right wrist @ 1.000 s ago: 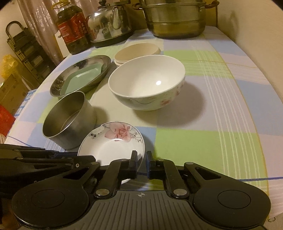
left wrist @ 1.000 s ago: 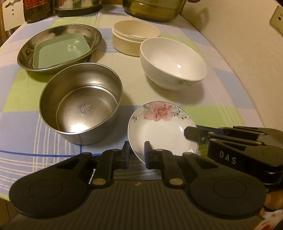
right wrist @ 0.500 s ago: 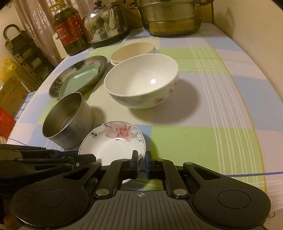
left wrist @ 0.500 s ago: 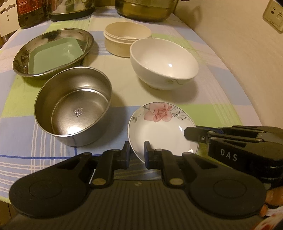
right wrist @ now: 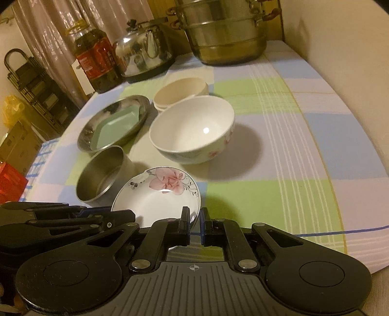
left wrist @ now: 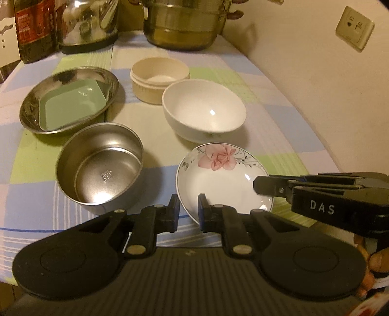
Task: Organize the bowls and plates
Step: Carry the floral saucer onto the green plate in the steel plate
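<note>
A small white flowered plate is held above the table by both grippers. My left gripper is shut on its near left rim. My right gripper is shut on its near right rim and shows at the right in the left wrist view. The plate also shows in the right wrist view. Beyond it stand a white ceramic bowl, a round steel bowl, a steel dish holding a green square plate, and cream stacked bowls.
A large steel pot, a kettle and an oil bottle stand at the back of the checked tablecloth. A wall runs along the right. Boxes and a rack are off the left edge.
Both grippers have lifted the flowered plate and drawn back a little; the other dishes look farther off and more of the back of the table shows.
</note>
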Action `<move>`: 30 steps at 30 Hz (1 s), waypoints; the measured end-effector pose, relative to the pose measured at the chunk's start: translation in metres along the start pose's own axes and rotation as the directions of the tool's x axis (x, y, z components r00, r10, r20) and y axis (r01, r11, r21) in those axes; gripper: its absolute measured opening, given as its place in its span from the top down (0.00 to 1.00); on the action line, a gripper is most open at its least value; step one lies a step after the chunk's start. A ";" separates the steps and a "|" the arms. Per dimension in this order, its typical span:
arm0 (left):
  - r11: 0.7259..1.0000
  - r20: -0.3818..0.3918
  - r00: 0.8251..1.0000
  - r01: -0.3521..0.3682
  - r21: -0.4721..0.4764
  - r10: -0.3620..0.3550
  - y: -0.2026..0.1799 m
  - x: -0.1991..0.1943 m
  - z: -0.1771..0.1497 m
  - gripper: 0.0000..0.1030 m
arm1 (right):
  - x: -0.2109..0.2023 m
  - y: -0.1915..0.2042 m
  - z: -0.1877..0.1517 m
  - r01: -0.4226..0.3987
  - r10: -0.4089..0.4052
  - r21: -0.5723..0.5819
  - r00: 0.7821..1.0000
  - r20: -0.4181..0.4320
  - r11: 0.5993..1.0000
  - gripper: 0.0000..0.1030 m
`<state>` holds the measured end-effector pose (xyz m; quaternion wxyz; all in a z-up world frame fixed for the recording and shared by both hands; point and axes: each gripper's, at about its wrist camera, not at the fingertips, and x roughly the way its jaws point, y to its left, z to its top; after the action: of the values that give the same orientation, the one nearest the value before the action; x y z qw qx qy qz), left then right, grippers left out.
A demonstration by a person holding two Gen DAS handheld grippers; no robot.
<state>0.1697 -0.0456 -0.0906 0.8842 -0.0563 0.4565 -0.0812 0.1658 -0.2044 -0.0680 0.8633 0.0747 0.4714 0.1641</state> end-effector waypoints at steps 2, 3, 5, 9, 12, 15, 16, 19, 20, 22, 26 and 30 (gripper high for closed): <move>1.000 0.010 1.000 -0.003 0.000 0.003 0.003 -0.006 0.001 0.87 | -0.003 0.004 0.003 -0.009 0.009 -0.001 1.000 0.006 1.000 0.92; 1.000 0.017 1.000 -0.005 -0.001 0.005 0.004 -0.010 0.002 0.87 | -0.004 0.006 0.004 -0.013 0.013 -0.001 1.000 0.010 1.000 0.92; 1.000 0.028 1.000 -0.013 -0.003 0.013 0.008 -0.016 0.004 0.87 | -0.005 0.011 0.007 -0.023 0.023 -0.005 1.000 0.016 1.000 0.92; 0.999 0.048 0.998 -0.035 -0.020 0.035 0.021 -0.025 0.009 0.87 | -0.003 0.026 0.016 -0.049 0.050 -0.021 0.998 0.026 0.999 0.92; 0.998 0.059 0.997 -0.052 -0.034 0.054 0.035 -0.030 0.014 0.87 | 0.003 0.039 0.023 -0.070 0.071 -0.036 0.997 0.031 0.997 0.92; 0.997 0.068 0.995 -0.068 -0.047 0.071 0.049 -0.035 0.018 0.87 | 0.011 0.052 0.030 -0.086 0.088 -0.049 0.996 0.032 0.995 0.92; 0.996 0.070 0.995 -0.072 -0.050 0.076 0.054 -0.036 0.020 0.87 | 0.014 0.056 0.032 -0.091 0.093 -0.052 0.995 0.032 0.994 0.92; 0.995 0.075 0.993 -0.083 -0.062 0.088 0.069 -0.039 0.025 0.87 | 0.023 0.069 0.040 -0.104 0.106 -0.063 0.994 0.030 0.993 0.92; 0.994 0.076 0.993 -0.086 -0.065 0.091 0.074 -0.039 0.027 0.87 | 0.026 0.072 0.043 -0.107 0.109 -0.066 0.994 0.029 0.992 0.92; 0.993 0.078 0.992 -0.092 -0.070 0.097 0.086 -0.040 0.031 0.87 | 0.034 0.080 0.048 -0.113 0.115 -0.072 0.993 0.027 0.991 0.92; 0.992 0.083 0.991 -0.101 -0.080 0.108 0.107 -0.041 0.040 0.87 | 0.050 0.095 0.060 -0.122 0.124 -0.078 0.992 0.023 0.989 0.92; 0.990 0.086 0.989 -0.110 -0.086 0.117 0.130 -0.039 0.052 0.87 | 0.066 0.111 0.072 -0.128 0.130 -0.082 0.991 0.024 0.988 0.92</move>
<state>0.2018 0.0903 -0.0524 0.9042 -0.0698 0.4214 -0.0095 0.2358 -0.0751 -0.0489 0.8600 0.0729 0.4459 0.2373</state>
